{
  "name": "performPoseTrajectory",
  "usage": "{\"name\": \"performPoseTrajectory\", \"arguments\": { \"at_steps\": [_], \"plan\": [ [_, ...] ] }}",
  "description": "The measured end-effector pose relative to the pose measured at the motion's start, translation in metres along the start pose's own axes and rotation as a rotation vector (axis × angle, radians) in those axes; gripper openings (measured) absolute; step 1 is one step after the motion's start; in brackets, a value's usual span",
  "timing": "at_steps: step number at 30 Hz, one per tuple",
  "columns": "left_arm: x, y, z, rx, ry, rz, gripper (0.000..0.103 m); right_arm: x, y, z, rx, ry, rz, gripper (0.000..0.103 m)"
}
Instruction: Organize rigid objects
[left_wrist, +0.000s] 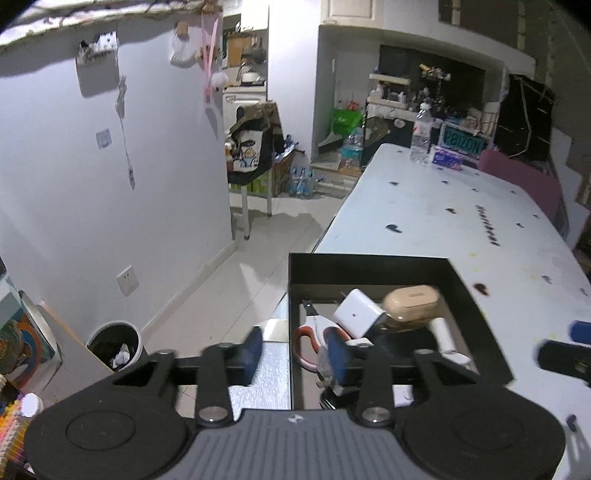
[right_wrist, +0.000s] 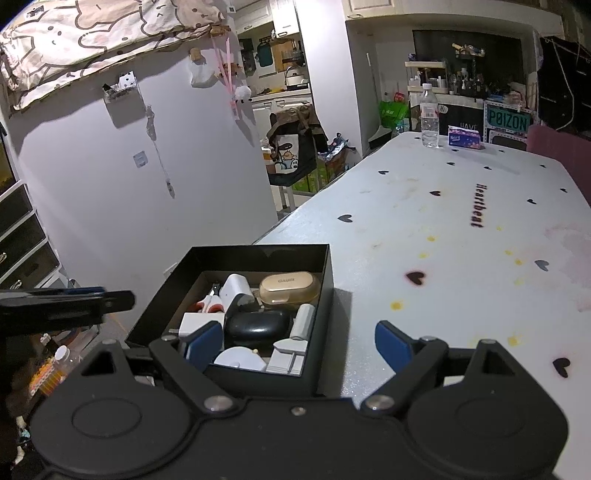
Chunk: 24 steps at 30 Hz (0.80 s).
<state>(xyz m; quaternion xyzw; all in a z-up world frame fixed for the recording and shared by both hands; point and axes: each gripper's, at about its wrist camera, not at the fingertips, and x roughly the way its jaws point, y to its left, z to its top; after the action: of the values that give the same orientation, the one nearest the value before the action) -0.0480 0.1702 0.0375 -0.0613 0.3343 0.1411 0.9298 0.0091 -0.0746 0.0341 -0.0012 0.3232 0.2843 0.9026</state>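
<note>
Box: the black box (right_wrist: 236, 258) sat at the near corner of the white table (right_wrist: 443, 258), close to the table's edge; it held the task's rigid things, crowded and partly stacked.
Contents: a gold case (right_wrist: 289, 288), a black case (right_wrist: 256, 325), a white charger (right_wrist: 236, 291), red-handled scissors (right_wrist: 207, 305) and a round white piece (right_wrist: 240, 360) lay touching one another.
Left gripper (left_wrist: 295, 354): jaws partly apart, nothing between the pads; it hung over the box's left wall, one finger outside and one above the contents.
Right gripper (right_wrist: 299, 345): jaws wide, empty; it hung over the box's near right corner.
Risk, snagging: a descending left finger could have caught the wall and dragged the box toward the table edge; the floor lay just beyond.
Risk, spill: the charger leaned on its neighbours; a nudge could have toppled it or shifted the gold case.
Risk, collision: both grippers stood near the same box; a careless reach could have knocked them together.
</note>
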Motion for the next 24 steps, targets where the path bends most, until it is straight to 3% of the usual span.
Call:
{"name": "performPoseTrajectory", "arguments": {
  "at_steps": [5,14,24],
  "plan": [
    [-0.023,0.0,-0.004,-0.008,-0.011,0.001,0.072,-0.003,0.003,-0.001,-0.018,-0.004,-0.008,0.09],
    [-0.037,0.004,-0.016,-0.035,-0.004,0.012,0.1,-0.008,0.005,-0.004,-0.05,0.0,-0.047,0.093],
    [-0.041,0.002,-0.022,-0.031,-0.015,0.049,0.103,-0.008,0.003,-0.005,-0.058,0.006,-0.097,0.1]
  ]
}}
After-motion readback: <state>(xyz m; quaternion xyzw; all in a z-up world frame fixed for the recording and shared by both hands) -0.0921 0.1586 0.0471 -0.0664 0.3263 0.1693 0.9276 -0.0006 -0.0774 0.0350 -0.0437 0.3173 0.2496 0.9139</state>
